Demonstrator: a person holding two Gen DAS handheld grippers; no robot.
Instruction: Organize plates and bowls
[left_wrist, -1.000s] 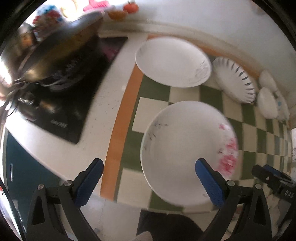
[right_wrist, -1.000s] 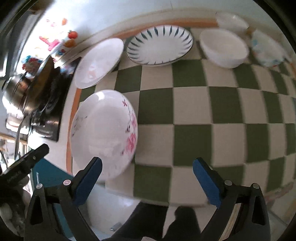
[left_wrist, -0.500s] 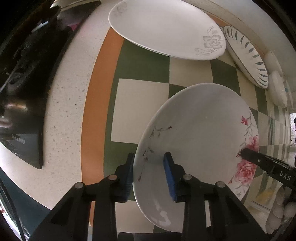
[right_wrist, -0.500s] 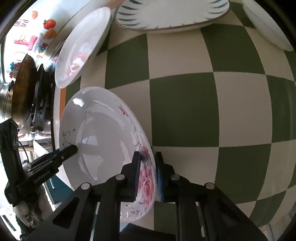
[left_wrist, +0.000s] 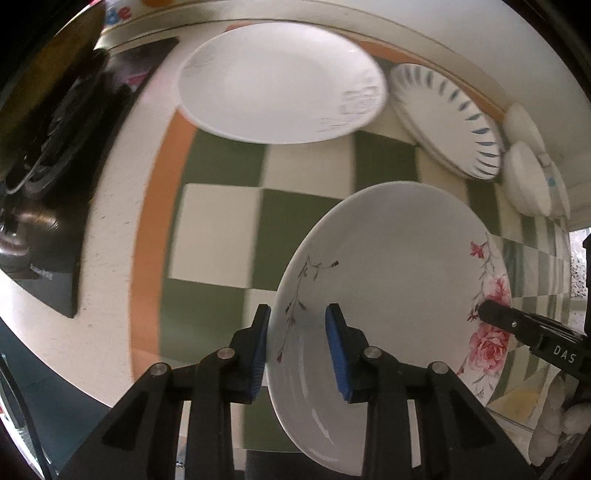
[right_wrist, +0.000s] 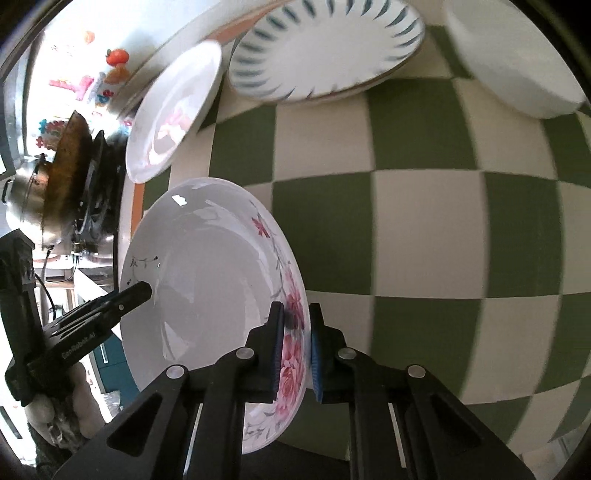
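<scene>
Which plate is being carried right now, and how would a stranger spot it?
Over the green-and-white checkered cloth, find the plate with pink flowers, gripped on opposite rims by the left gripper and right gripper. Its neighbours show grey flowers or blue dashes.

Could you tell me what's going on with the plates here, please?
Both grippers grip one pink-flowered plate by opposite rims: the left gripper on the twig-patterned side, the right gripper on the rose side. The plate looks lifted above the checkered mat; a white plate and a blue-striped plate lie beyond.
</scene>
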